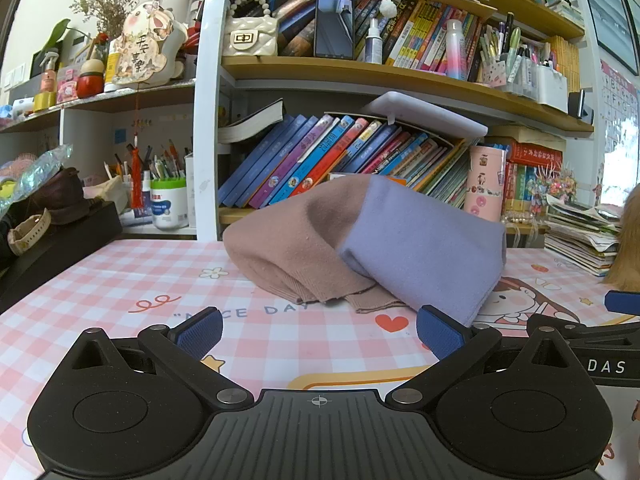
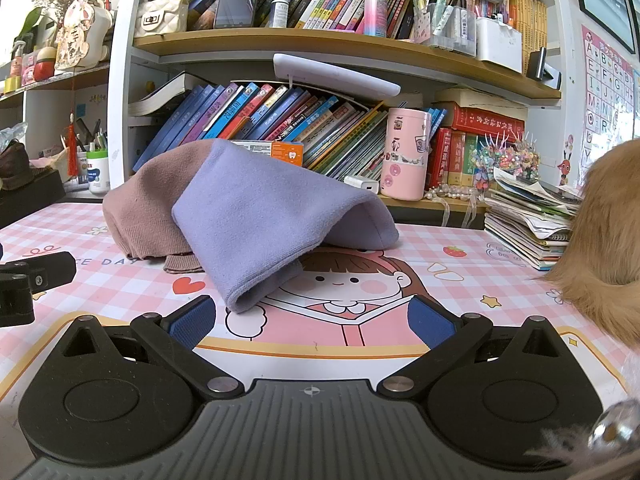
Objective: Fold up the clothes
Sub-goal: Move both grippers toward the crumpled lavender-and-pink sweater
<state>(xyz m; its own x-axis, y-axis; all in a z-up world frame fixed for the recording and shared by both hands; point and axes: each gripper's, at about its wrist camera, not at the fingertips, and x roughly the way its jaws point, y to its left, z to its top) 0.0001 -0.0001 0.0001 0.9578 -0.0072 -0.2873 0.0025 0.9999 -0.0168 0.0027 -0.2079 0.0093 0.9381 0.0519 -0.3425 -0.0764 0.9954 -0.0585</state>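
Nearest the lens, the left hand-held gripper [image 1: 319, 334] sat with its blue pads spread wide and nothing between them, hovering low over the table [image 1: 120, 280] with its pink checked cover. The right hand-held gripper [image 2: 313, 322] matched it, jaws fully apart and empty, poised above the cartoon girl [image 2: 348, 280] printed on the cover. Just ahead of both lay the clothes in one rumpled heap: a lilac garment [image 2: 256, 220] was draped over a dusty-pink knit sweater [image 1: 288, 248], its near hem drooping towards the right gripper and stopping just short of the pads. In the left view that same lilac hem lay close behind the right-side pad, though contact could not be told. The pink sweater's ribbed cuffs [image 1: 360, 300] poked out from beneath, flat on the cover. Off to the right edge, something tan and furry [image 2: 600, 240] bulged into view beside a stack of papers and booklets [image 2: 528, 224]. Behind the heap stood a pink cylindrical tin [image 2: 406, 154], and further back a crowded bookshelf [image 1: 360, 72] held leaning books, a phone [image 1: 334, 28] propped upright, and a quilted cream handbag [image 1: 250, 36].
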